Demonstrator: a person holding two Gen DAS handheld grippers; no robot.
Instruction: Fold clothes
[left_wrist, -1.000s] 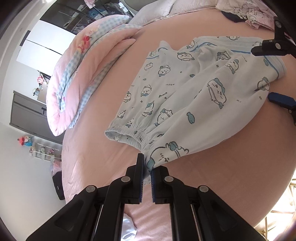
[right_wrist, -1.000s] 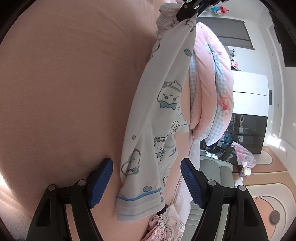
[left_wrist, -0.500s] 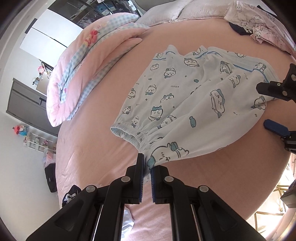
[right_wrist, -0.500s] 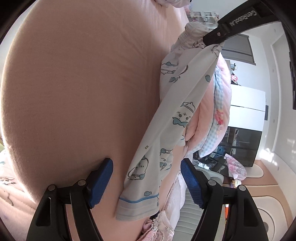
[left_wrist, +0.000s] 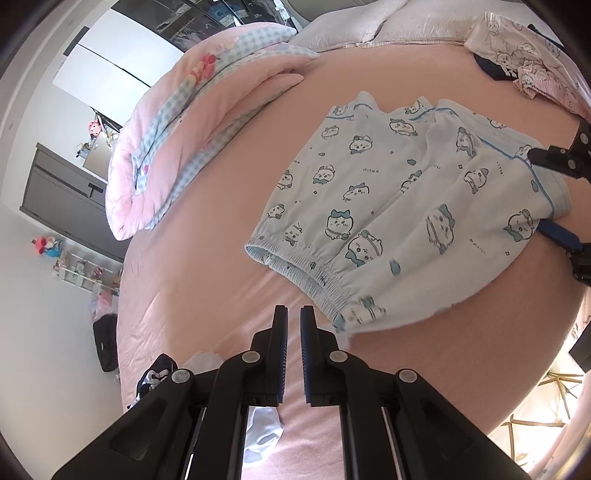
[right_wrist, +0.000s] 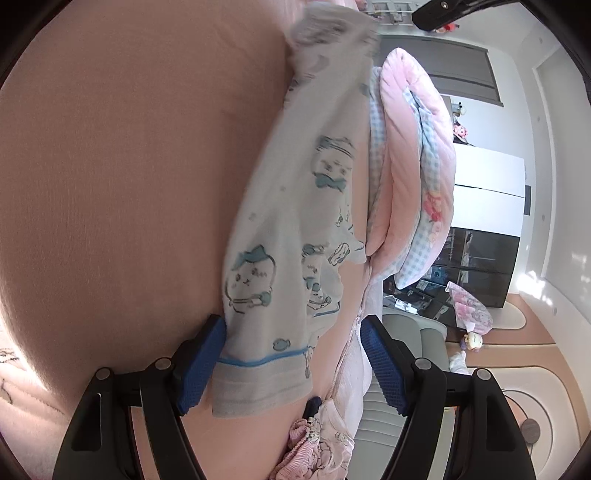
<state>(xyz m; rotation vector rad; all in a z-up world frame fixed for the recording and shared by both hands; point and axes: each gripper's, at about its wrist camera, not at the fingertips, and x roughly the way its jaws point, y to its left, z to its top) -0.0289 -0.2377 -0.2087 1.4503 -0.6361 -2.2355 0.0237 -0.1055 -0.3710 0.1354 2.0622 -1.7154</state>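
Now I am laying the printed shorts (left_wrist: 399, 218) flat on the bed (left_wrist: 207, 280), waistband toward my left tool (left_wrist: 293, 325), whose jaws are nearly together, pinching nothing. My right tool (right_wrist: 291, 354) is spread around the hem; folding lengthwise seems next.

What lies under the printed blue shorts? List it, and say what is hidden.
The shorts lie on the pink bedsheet, which shows all around them. Beneath the leg hem, one blue pad of the right gripper is tucked. Whatever else the fabric covers cannot be seen.
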